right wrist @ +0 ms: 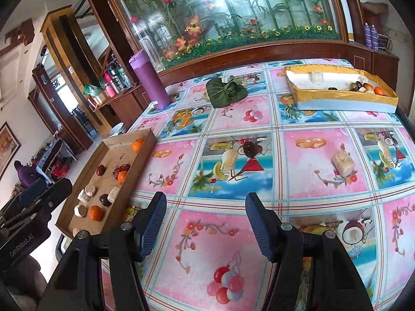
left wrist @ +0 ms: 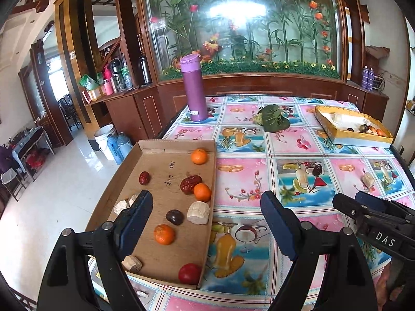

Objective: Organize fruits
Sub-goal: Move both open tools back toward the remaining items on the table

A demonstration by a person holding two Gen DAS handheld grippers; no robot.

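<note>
A cardboard tray [left wrist: 153, 155] at the table's left edge holds several fruits: oranges [left wrist: 164, 234], red dates [left wrist: 190, 183], a dark chestnut [left wrist: 174, 216], a red fruit [left wrist: 190, 273] and pale chunks [left wrist: 198, 212]. The tray also shows in the right wrist view [right wrist: 85, 171]. A yellow box [right wrist: 342, 101] at the far right holds more fruits [right wrist: 368, 88]. One pale chunk [right wrist: 343, 163] lies loose on the tablecloth. My left gripper [left wrist: 206, 204] is open and empty over the tray's right edge. My right gripper [right wrist: 206, 207] is open and empty above the tablecloth.
A purple bottle [left wrist: 193, 88] stands at the table's far left. A green leafy vegetable [left wrist: 273, 119] lies at the back middle. A wooden cabinet with a glass flower panel [left wrist: 246, 26] stands behind the table. The floor drops off left of the tray.
</note>
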